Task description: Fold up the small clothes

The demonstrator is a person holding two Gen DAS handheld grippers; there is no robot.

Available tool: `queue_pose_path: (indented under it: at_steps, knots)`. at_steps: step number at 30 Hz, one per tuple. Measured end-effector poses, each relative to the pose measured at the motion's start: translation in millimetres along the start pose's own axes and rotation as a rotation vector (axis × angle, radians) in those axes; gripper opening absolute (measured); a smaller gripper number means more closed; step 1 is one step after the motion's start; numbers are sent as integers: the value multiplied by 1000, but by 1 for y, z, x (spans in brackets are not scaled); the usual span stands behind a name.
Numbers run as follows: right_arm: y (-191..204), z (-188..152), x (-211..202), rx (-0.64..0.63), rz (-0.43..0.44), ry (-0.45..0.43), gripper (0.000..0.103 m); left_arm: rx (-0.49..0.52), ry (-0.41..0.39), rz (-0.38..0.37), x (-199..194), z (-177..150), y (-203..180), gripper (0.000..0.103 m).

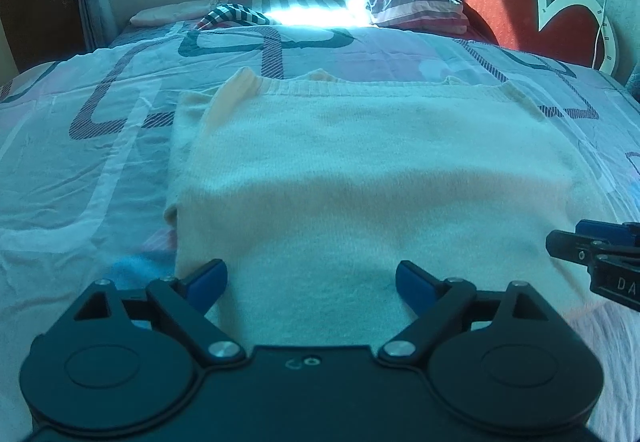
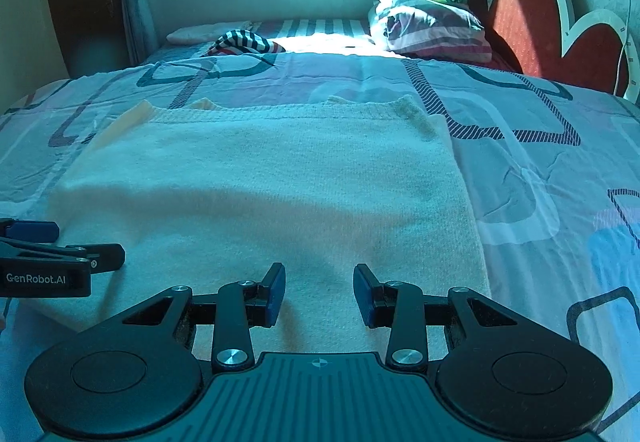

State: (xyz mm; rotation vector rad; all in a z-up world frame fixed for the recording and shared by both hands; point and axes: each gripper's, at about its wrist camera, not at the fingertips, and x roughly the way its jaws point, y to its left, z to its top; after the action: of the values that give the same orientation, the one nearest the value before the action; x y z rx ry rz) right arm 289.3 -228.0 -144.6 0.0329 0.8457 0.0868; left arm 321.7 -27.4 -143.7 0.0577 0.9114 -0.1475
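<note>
The cream knitted sweater (image 1: pixel 340 170) lies folded flat at frame centre on the patterned pastel bedsheet (image 1: pixel 80 146). The left gripper (image 1: pixel 311 284) gapes wide and empty over its near edge; the right gripper (image 2: pixel 319 292), partly parted, grasps nothing.

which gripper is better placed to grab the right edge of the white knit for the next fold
Right. The right gripper hovers open over the white knit near its right edge. The left gripper, open wider, sits toward the garment's left side.
</note>
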Motion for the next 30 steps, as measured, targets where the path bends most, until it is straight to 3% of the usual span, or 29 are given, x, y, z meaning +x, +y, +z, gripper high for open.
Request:
queue_pose_path:
  at_steps: [4,19,24,30]
  knots:
    - [6,-8,4,-29,-27,21,38,0,11,12,0,-10,5,92]
    - [-41,-20,-3,-34,30,17,38,-50,-2,116,-4,-18,-6,95]
    - [-54,-21,-14,-39,48,1,38,-118,25,151,-13,-17,-10,91]
    - [-65,-18,-32,-35,79,-37,38,-235,38,102,-38,-29,-8,91]
